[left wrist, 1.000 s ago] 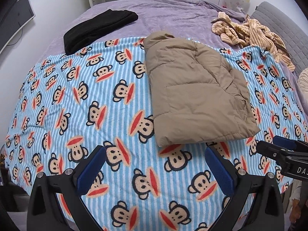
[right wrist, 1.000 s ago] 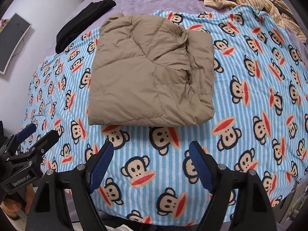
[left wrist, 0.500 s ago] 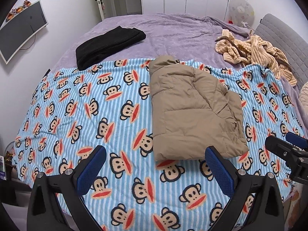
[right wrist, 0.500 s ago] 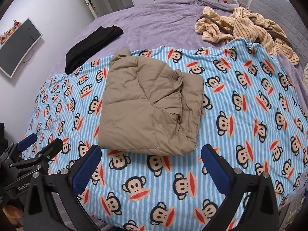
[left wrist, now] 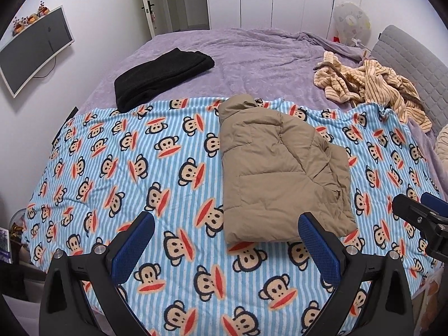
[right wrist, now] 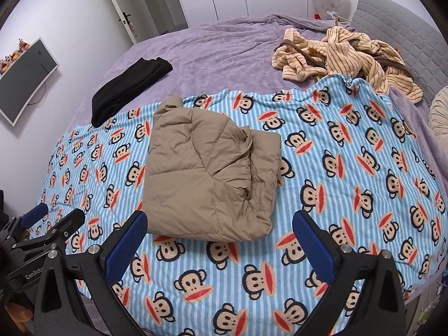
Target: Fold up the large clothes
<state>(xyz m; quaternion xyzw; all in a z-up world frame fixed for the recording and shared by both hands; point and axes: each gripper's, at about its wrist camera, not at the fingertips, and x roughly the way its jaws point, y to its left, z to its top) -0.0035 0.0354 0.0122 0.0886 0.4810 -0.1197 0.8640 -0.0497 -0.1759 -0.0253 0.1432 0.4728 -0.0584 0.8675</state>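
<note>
A tan puffer jacket (left wrist: 280, 168) lies folded into a compact rectangle on the blue striped monkey-print blanket (left wrist: 140, 173). It also shows in the right wrist view (right wrist: 207, 173) on the same blanket (right wrist: 350, 168). My left gripper (left wrist: 224, 240) is open and empty, held above the blanket's near edge, short of the jacket. My right gripper (right wrist: 221, 240) is open and empty too, just short of the jacket's near edge. Each gripper shows at the edge of the other's view, the right one (left wrist: 420, 218) and the left one (right wrist: 47, 224).
A folded black garment (left wrist: 162, 75) lies on the purple bedspread (left wrist: 252, 56) at the back left. A crumpled yellow striped garment (left wrist: 369, 84) lies at the back right by the grey headboard (left wrist: 406, 50). A monitor (left wrist: 33, 47) hangs on the left wall.
Both grippers have pulled back and up from the folded jacket, so more of the bed and room shows. The right gripper's jaws have spread wider. The jacket has not moved.
</note>
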